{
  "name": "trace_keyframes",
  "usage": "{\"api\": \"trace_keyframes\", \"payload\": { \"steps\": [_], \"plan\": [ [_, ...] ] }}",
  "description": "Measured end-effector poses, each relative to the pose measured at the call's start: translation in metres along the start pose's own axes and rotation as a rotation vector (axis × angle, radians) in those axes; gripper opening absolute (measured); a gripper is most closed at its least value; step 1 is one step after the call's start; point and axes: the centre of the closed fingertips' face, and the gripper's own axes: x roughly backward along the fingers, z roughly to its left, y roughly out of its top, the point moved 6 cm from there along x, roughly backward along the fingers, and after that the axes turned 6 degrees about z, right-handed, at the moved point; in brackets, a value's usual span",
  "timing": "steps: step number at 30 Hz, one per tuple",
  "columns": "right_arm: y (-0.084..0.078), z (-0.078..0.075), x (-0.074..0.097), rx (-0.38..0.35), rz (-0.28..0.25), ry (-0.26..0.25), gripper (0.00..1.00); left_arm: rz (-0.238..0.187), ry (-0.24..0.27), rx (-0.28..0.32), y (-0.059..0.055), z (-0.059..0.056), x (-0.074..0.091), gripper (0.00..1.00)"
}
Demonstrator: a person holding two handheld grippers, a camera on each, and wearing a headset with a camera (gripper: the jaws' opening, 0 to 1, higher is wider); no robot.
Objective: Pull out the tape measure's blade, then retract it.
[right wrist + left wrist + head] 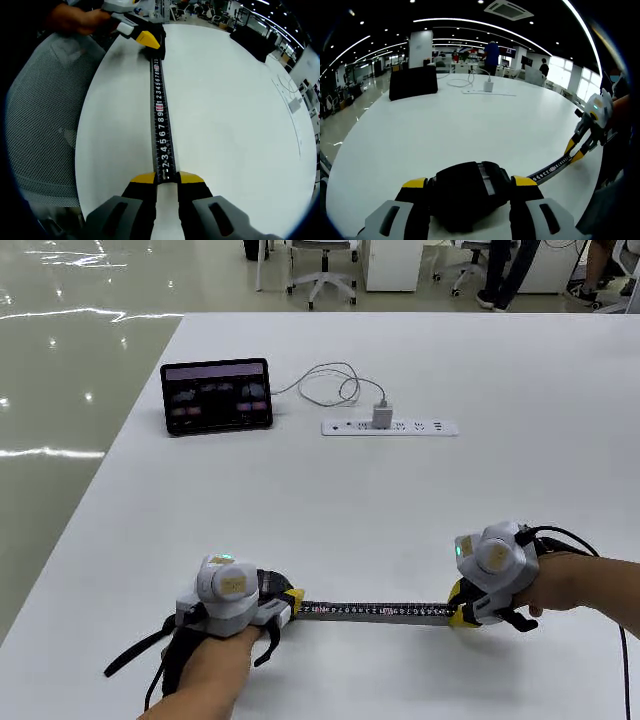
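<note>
White worktable (400, 520); glossy pale floor (70, 370) mirroring lights; wheeled office chairs (322, 268) beyond far edge; ceiling light strips (470, 21), ceiling vent (506, 8); bright windows (561, 72) along one side.

Head view high, looking forward and down at the table (400, 520), left gripper view low across it, right gripper view close along the blade (160, 125), blade shared by all.

Right gripper (166, 176) jaws pinch blade (159, 115) tip, apparently.
</note>
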Motion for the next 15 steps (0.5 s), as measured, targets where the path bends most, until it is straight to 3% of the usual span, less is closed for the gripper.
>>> {"api": "trace_keyframes", "payload": {
  "steps": [15],
  "plan": [
    [0.0090, -0.0011, -0.0039, -0.013, -0.022, -0.008, 0.11, -0.001, -0.009, 0.005, 0.0001, 0.0003, 0.0000, 0.60]
  ]
}}
